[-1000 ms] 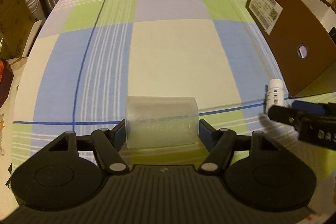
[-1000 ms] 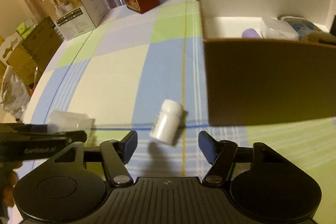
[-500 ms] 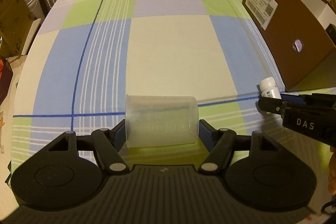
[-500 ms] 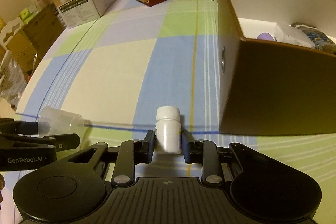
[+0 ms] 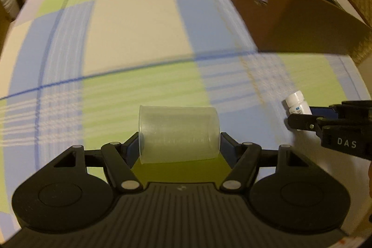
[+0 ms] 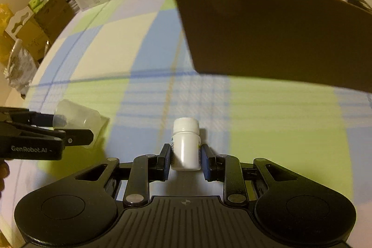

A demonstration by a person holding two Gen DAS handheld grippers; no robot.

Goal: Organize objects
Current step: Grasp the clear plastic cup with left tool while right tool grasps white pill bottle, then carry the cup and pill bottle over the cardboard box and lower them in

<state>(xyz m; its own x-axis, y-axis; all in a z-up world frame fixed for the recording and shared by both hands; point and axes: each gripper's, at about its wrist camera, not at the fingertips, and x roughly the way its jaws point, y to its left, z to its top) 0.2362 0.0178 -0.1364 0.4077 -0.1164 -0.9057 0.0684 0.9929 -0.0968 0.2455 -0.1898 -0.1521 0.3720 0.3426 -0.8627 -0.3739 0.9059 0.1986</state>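
Left tongs [image 5: 179,141] pinch a frosted plastic cup [image 5: 178,134]; right tongs [image 6: 185,158] seemingly pinch a smooth white bottle [image 6: 186,145].

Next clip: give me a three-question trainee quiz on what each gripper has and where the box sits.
1. True or false: the left gripper is shut on the translucent cup.
2. What does the right gripper hold? A) white bottle B) spoon C) nothing
3. Fill in: the brown cardboard box stands on the checked ____.

Key: 1 true; 2 A; 3 tablecloth.
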